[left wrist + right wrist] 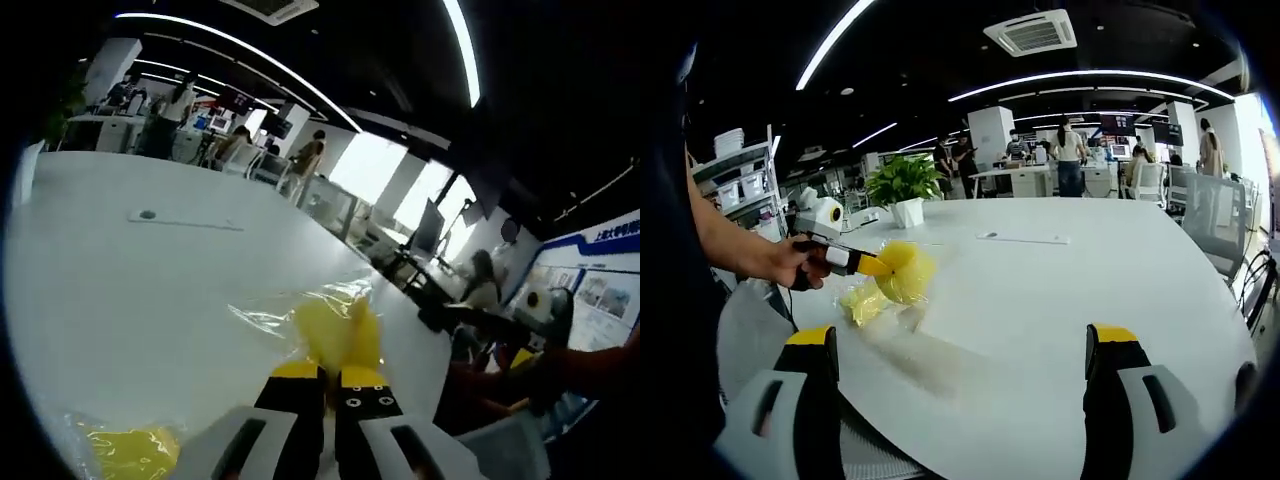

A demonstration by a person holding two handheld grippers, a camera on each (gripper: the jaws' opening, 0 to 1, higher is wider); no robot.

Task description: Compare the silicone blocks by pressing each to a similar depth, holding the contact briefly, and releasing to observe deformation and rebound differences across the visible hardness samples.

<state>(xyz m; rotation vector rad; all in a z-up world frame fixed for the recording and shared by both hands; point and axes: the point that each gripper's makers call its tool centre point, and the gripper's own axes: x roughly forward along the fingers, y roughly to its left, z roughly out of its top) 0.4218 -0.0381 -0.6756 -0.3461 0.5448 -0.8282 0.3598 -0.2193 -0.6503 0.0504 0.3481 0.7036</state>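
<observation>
My left tool [330, 385] pinches the bagged yellow block [338, 335] at twelve o'clock; right tool [960, 350] gapes. Slick film could slip off.

You work at a large white table [1070, 290] in an open office with a dark ceiling. Long light strips [1095, 78] curve overhead, and a square ceiling air vent [1032, 32] sits between them. At the table's far edge stands a potted plant [904, 185] in a white pot. Beyond it, people stand and sit among desks [1025, 180]. To the left you see white shelving [740, 175]. In the left gripper view, bright windows [375, 165] line the far wall, and a blue-edged poster board [600, 275] hangs on the right.
</observation>
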